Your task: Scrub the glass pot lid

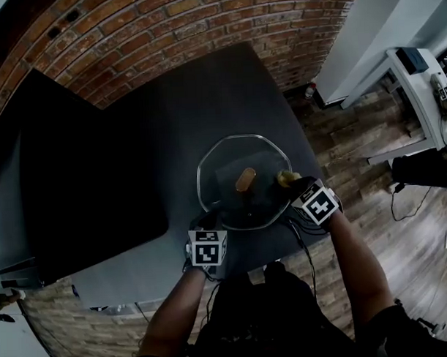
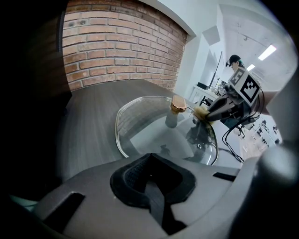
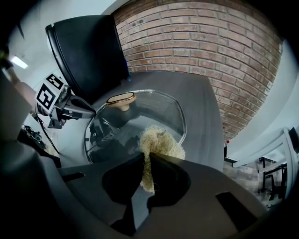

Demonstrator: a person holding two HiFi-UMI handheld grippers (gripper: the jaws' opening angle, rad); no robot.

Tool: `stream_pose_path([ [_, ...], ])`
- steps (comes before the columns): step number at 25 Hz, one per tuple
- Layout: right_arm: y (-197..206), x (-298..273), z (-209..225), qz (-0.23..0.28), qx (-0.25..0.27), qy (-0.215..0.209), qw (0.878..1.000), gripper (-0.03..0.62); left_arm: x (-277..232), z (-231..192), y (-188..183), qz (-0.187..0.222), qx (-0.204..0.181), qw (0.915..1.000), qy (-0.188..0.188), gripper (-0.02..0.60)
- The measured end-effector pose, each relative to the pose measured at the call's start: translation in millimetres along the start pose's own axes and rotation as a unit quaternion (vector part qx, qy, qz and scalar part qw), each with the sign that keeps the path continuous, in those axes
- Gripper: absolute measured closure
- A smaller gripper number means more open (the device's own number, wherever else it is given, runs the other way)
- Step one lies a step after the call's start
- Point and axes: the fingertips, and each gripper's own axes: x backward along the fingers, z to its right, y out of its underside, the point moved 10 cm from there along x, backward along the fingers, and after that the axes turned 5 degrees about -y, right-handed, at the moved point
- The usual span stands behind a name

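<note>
Nearest: the person's forearms [image 1: 173, 315], each carrying a tool. Left tool [image 1: 208, 213]: jaws pressed together, nothing visible between them. Its tips sit at the near-left rim of the glass pot lid [image 1: 222, 183]; contact with the glass cannot be resolved. Right tool [image 3: 145, 158]: jaws pinching a pale, fibrous scrubber [image 3: 160, 144]. The tuft projects past the tips, on or just above the right part of the lid, near its rim. The lid lies flat, dome up, on the dark grey tabletop [image 1: 134, 133], toward its near right part, with the tan knob [image 1: 245, 179] upright at centre. A brick wall [image 1: 174, 29] runs beyond the far edge. Handling judgement: the lid is glass with a bright rim, so stiff, probably fairly heavy, and brittle if dropped or knocked on an edge. Its surface is smooth, so it is likely to skate on the tabletop under sideways scrubbing load. The scrubber looks soft and compressible and probably needs downward pressure to bite. Best holds: the knob, which offers a narrow waist for the jaws, or a steady press at the rim opposite the scrubbing side. Pinching the bare glass edge looks poor: thin, slick, chip-prone. Risk: the lid rotating or sliding toward the near right edge of the tabletop.
</note>
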Motion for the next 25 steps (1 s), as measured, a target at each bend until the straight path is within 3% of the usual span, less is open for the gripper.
stream_pose_path([
  [13, 17.3, -7.5, -67.9, 0.013, -0.004, -0.036, 0.999, 0.553, 3.3, 1.6, -1.6, 0.005, -0.001, 1.0000, 0.003, 0.549],
  [25, -0.9, -34.4, -124.1, 0.019, 0.009, -0.097, 0.995, 0.553, 1.8, -1.2, 1.5, 0.003, -0.003, 1.0000, 0.006, 0.549],
])
